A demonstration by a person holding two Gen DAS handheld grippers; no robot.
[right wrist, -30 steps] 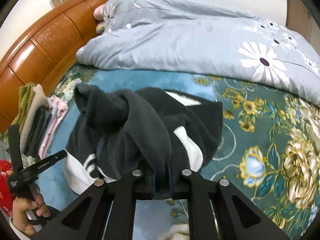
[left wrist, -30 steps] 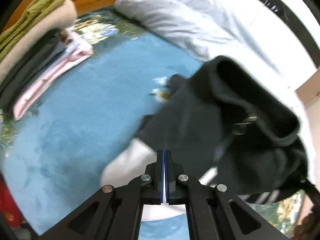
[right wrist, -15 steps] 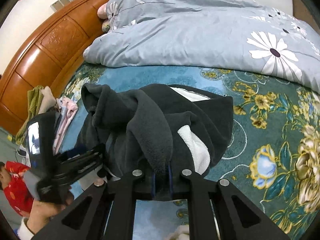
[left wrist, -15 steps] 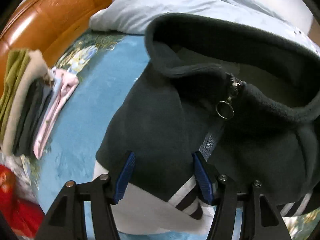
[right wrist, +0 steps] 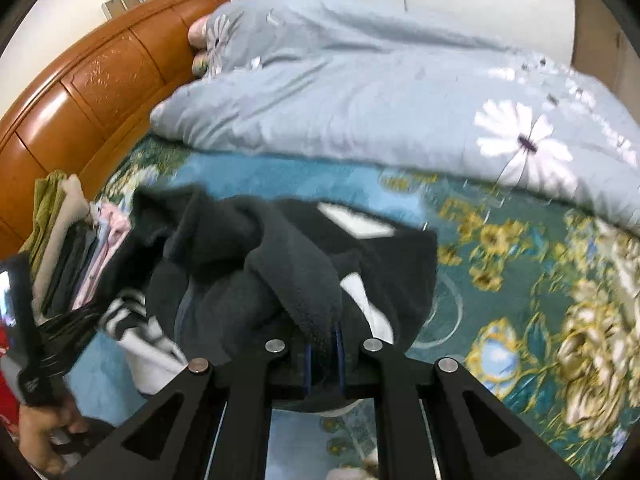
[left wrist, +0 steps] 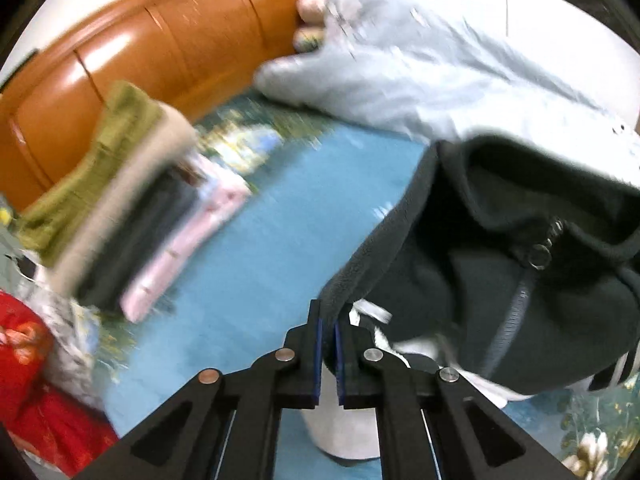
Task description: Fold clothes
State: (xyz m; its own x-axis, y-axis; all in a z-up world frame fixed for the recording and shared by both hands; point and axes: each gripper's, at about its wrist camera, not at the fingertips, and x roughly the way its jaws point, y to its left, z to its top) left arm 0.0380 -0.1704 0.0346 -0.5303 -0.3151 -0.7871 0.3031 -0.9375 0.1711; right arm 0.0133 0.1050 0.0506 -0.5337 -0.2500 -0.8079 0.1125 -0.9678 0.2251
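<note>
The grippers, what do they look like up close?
Both look alike. The left gripper and the right gripper are matte black, with two flat arms that have triangle cut-outs and round silver rivets. The jaws carry thin blue pads. No cables or sleeves show. The right view shows white lettering on the left tool's handle.

A dark charcoal fleece jacket with white stripes [right wrist: 280,280] lies on a teal bedspread patterned with gold flowers [right wrist: 520,280]; the pale grey quilt [right wrist: 360,92] bears white daisies.
</note>
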